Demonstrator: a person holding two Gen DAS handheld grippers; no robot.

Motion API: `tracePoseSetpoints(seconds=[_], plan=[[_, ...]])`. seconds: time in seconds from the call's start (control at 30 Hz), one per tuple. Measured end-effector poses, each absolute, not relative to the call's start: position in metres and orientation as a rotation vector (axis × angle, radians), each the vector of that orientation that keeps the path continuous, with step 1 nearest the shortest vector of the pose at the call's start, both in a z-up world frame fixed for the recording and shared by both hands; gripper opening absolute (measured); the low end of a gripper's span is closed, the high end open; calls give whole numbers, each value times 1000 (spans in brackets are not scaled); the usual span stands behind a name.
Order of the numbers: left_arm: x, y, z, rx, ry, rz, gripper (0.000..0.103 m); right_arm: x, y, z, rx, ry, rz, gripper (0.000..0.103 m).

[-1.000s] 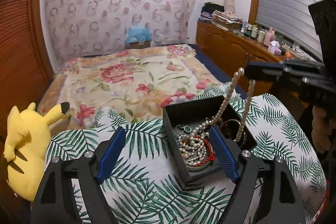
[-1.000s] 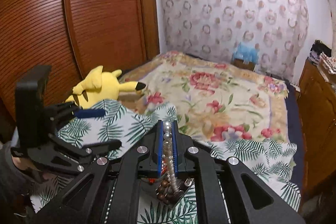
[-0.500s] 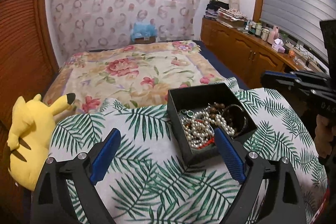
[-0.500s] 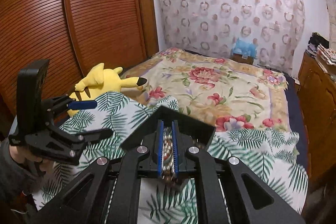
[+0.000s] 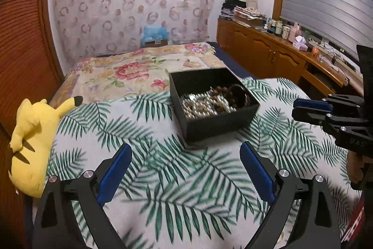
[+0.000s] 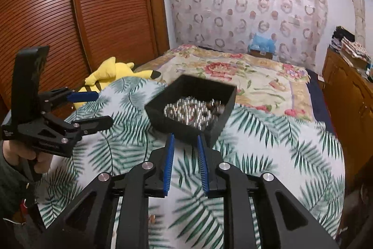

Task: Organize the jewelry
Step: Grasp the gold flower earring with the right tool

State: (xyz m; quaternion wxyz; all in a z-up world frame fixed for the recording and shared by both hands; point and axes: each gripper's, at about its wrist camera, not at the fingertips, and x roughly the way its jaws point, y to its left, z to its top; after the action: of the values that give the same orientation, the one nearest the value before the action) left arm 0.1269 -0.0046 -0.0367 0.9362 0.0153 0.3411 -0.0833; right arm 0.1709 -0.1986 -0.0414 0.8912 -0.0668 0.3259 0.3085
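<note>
Pearls [image 5: 205, 106] and beads heaped in box [image 5: 223, 125] mid-cloth; nothing loose outside. Left gripper [image 5: 185, 169] spreading wide, empty; right gripper [image 6: 185, 155] parting, empty. Sorting looks near done.

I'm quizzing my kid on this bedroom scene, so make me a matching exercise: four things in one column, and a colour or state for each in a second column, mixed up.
Things:
1. jewelry box
2. plush toy
3. left gripper
4. right gripper

States:
A. yellow, lying at the edge of the bed
B. jaws wide apart and opening, nothing between them
C. black, filled with pearls and beads
D. jaws a narrow gap apart and opening, nothing between them

Pairs: 1-C, 2-A, 3-B, 4-D
</note>
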Motion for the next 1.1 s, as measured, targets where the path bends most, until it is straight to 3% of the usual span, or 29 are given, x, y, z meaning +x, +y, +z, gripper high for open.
tracePoseSetpoints(seconds=[0.27, 0.8, 0.87, 1.1], plan=[[100, -8, -53, 14, 716, -183, 90, 143, -203, -78, -156, 750, 623, 33], [59, -11, -90, 0, 799, -218, 90, 119, -168, -119, -286, 848, 657, 33], [57, -14, -93, 3, 806, -225, 90, 119, -167, -119, -301, 840, 646, 16], [52, -35, -102, 24, 834, -277, 90, 111, -188, -117, -237, 832, 633, 16]])
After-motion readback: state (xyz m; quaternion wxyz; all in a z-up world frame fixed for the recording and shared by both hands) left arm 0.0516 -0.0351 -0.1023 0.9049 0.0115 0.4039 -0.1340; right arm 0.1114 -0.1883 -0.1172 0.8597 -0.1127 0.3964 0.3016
